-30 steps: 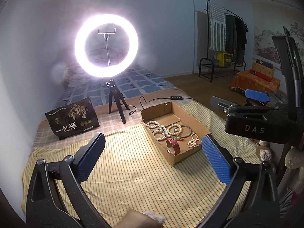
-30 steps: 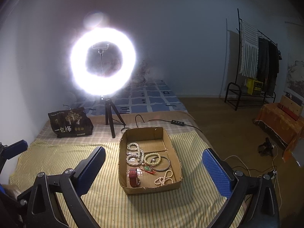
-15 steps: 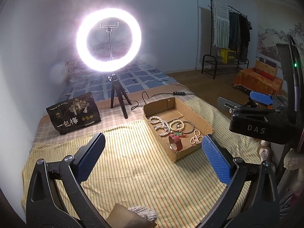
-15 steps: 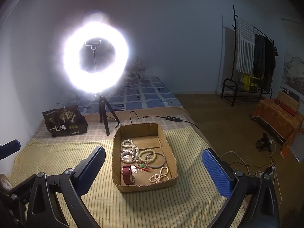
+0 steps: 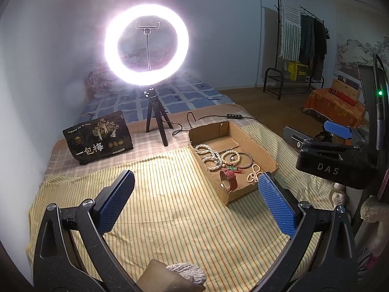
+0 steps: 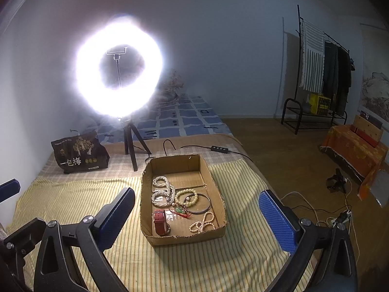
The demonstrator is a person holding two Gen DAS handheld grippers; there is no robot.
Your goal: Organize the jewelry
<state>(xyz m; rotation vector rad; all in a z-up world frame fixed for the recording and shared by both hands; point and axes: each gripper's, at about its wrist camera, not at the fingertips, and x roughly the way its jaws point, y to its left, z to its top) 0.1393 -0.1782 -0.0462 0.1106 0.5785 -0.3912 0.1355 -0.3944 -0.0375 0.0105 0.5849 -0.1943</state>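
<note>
Left gripper (image 5: 195,205): your jaws spread wide, holding nothing.
Right gripper (image 6: 197,210): likewise.
Cardboard box (image 6: 220,189): near the bed's right edge, jewelry inside.
Striped cloth (image 5: 170,206): bare toward the left edge.

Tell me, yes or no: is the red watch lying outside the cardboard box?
No. The red watch sits inside the cardboard box, at its near end.
</note>
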